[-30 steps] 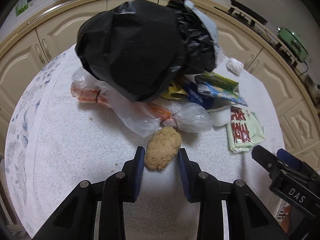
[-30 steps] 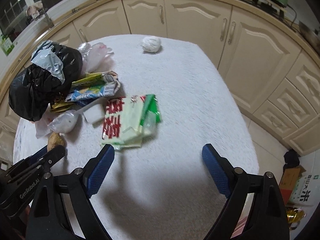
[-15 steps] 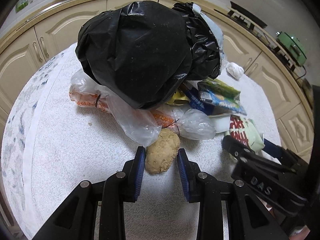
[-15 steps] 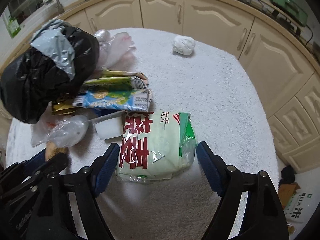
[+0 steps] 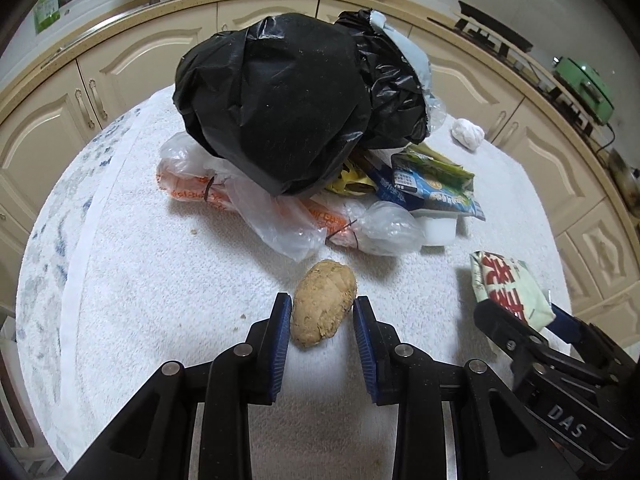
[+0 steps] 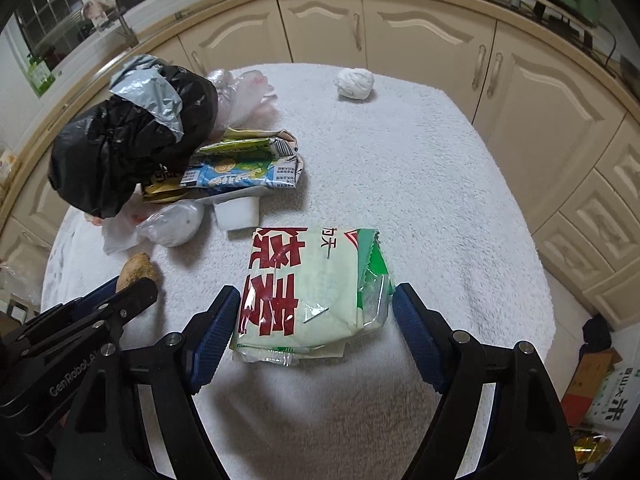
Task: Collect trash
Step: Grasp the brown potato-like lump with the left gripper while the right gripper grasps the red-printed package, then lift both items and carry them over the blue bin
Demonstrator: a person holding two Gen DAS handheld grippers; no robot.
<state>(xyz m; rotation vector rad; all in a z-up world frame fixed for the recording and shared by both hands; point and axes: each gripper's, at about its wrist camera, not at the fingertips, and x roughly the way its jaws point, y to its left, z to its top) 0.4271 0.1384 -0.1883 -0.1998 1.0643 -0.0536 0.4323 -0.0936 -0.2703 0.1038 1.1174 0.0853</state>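
Since the earlier frames the right gripper [image 6: 316, 320] has slid in over the green-and-white packet [image 6: 312, 288], which lay well ahead of it a second ago; its jaws narrowed on the way in, and the packet now sits between them. The left gripper [image 5: 322, 332] has hardly shifted. The tan lump [image 5: 323, 307] is between its pads as before.

Left jaws: narrow, one pad against the lump's side, the other close beside it with a sliver of gap showing. Firm grip not confirmed. Right jaws: wide, a pad on either flank of the packet, both just clear of it, no squeeze yet.

Step in hand, as I read it: grasping two loose pieces at once, before bagging. Black bag [image 5: 288, 112] sits at the far side of the white cloth [image 5: 152, 320], on a heap of wrappers, with its mouth not in view. Next move likely calls for closing the right jaws on the packet's edges. The film is slack and may buckle. Then lift both and find the bag's opening.

Writing: large red Chinese characters on the packet, not read with confidence. "DAS" on the right gripper's body, in the left view. "GenRobot.AI" on the left gripper's body, in the right view. Blue-green wrapper [image 6: 240, 168] has print too small to read.
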